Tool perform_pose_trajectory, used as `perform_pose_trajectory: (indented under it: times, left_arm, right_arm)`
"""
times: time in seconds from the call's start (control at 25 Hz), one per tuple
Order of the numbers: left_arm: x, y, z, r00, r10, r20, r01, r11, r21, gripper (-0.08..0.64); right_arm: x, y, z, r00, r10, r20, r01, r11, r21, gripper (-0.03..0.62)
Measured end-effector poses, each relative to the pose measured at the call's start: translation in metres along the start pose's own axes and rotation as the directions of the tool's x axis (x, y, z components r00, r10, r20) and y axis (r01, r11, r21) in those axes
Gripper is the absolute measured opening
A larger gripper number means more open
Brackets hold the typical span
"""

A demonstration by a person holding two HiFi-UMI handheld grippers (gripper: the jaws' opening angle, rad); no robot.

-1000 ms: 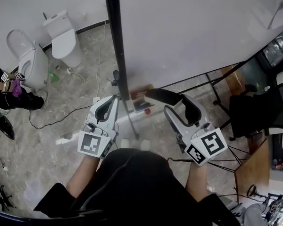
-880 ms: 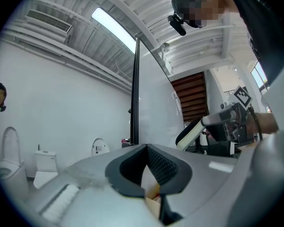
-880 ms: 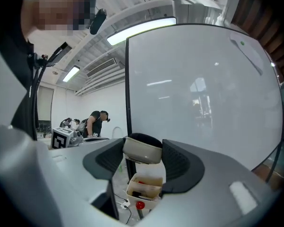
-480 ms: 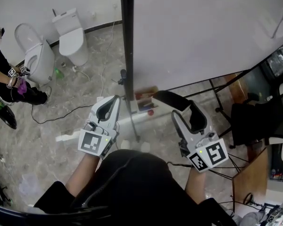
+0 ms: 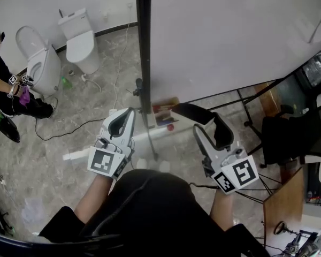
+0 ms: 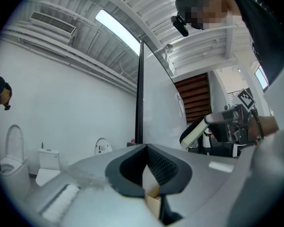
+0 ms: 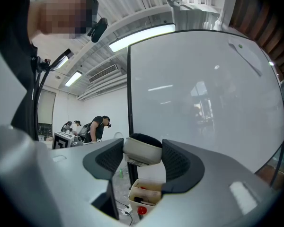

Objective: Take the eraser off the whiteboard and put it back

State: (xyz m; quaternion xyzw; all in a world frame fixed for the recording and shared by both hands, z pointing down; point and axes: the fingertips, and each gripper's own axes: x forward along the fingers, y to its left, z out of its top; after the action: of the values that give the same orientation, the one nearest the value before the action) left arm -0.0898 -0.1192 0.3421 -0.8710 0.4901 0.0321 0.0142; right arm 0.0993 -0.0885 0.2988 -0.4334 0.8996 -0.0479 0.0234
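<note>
Your right gripper [image 7: 142, 160] is clamped on the eraser [image 7: 142, 148] and holds it just off the whiteboard [image 7: 203, 103] near its lower left corner, probably ready to set it back. Your left gripper [image 6: 145, 151] is closed and empty, out of the way.

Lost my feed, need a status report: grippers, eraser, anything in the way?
Left gripper shut, empty. Right gripper shut on eraser, held off the whiteboard. Nothing seen between eraser and board.
</note>
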Motion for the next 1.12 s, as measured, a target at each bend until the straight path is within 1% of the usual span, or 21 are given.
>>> perform_pose_trajectory:
  times: [0.36,0.72,1.12]
  left_arm:
    - [0.0072,0.0,0.0008,1.0,-0.01,0.009,0.01,1.0,0.0,0.005]
    - [0.0087,-0.0011,-0.003,1.0,-0.018,-0.001,0.018,1.0,0.009,0.005]
    - [0.0093,-0.0018,-0.002,1.0,-0.022,0.003,0.022,1.0,0.005,0.005]
  right_arm:
    - [-0.0011,-0.0043,-0.0008,1.0,-0.017,-0.009,0.017,1.0,-0.002,0.264]
    - [-0.0011,-0.0066,-0.0007,0.999,-0.032,-0.006,0.032,0.999,-0.001,0.264]
    - [0.0081,-0.0065,-0.0041,0.999,-0.042,-0.016,0.042,0.999,-0.008,0.264]
